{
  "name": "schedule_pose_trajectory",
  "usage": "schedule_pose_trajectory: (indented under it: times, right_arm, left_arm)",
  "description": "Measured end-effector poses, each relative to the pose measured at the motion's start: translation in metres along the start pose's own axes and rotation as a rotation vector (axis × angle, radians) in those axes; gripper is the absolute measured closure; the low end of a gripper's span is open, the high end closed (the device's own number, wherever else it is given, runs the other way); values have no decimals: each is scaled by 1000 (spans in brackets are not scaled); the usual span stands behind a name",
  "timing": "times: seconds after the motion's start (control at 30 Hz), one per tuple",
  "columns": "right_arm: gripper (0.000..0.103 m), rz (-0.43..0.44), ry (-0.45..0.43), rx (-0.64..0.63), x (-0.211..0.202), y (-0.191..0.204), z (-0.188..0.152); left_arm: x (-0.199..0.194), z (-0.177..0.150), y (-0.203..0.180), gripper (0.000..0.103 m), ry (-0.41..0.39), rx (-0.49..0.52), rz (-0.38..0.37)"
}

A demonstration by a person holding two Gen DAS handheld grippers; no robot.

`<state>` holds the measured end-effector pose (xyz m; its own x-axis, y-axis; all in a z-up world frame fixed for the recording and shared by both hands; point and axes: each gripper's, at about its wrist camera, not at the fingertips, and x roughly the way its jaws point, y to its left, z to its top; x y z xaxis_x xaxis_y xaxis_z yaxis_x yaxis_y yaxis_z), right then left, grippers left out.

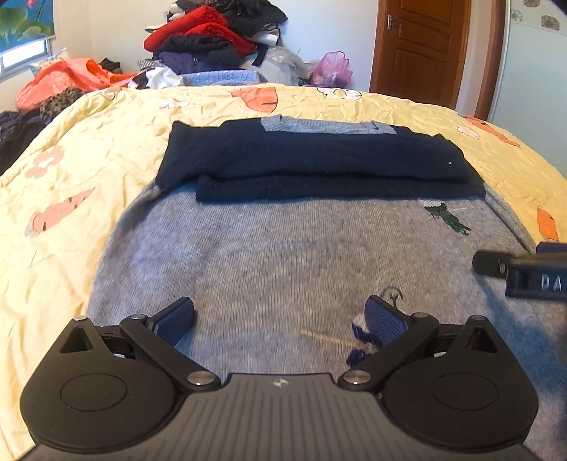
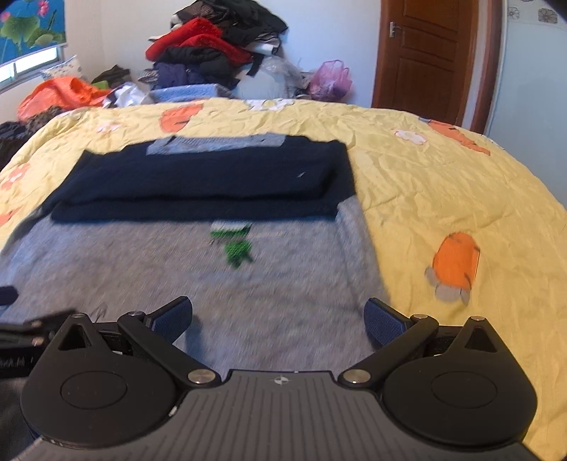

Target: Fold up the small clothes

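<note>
Yellow bedding with orange carrot prints covers the bed [image 1: 88,149], and on it lies the grey sweater [image 1: 283,255], spread flat with its body toward the cameras. The sweater has a small green embroidered motif [image 2: 235,244] on the chest. Both dark navy sleeves [image 1: 312,159] are folded across the upper part of the sweater and lie one on the other as 2 stacked bands, and the grey collar [image 1: 326,126] shows just beyond them.

Over the lower part of the grey fabric hangs the left gripper [image 1: 280,321]. Its 2 blue-padded fingers [image 1: 175,319] are spread wide apart and nothing is between them. Near its right finger there is a small blue and white pattern on the knit, partly hidden, so I cannot tell what it shows. The right gripper [image 2: 280,321] is over the right side of the sweater, close to its edge, and its fingers [image 2: 384,321] are also spread wide and hold nothing. Each gripper appears at the border of the other's view, so they are side by side. Whether the fingertips touch the fabric, I cannot tell.

Behind the bed stands a high pile of clothes [image 2: 212,46] in red, black and purple, with a pink plastic bag [image 2: 331,79] beside it. A brown wooden door [image 1: 421,49] is at the right, and a window with a flower blind [image 1: 24,32] is at the left.
</note>
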<state>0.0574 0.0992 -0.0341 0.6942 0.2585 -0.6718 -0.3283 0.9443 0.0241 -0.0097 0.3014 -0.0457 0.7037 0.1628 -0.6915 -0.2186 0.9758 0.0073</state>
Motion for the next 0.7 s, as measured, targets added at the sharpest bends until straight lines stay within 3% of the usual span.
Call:
schedule_pose_trajectory:
  times: [0.33, 0.5, 0.7]
  right_arm:
    - [0, 5, -19, -17, -37, 8, -52]
    - [0, 0, -30, -22, -60, 8, -73]
    - [0, 7, -32, -17, -76, 7, -89]
  left_arm:
    - [-34, -30, -1, 0, 0, -15, 3]
    - [-58, -56, 6, 0, -15, -71, 5]
    - [-81, -85, 3, 0, -41, -10, 35]
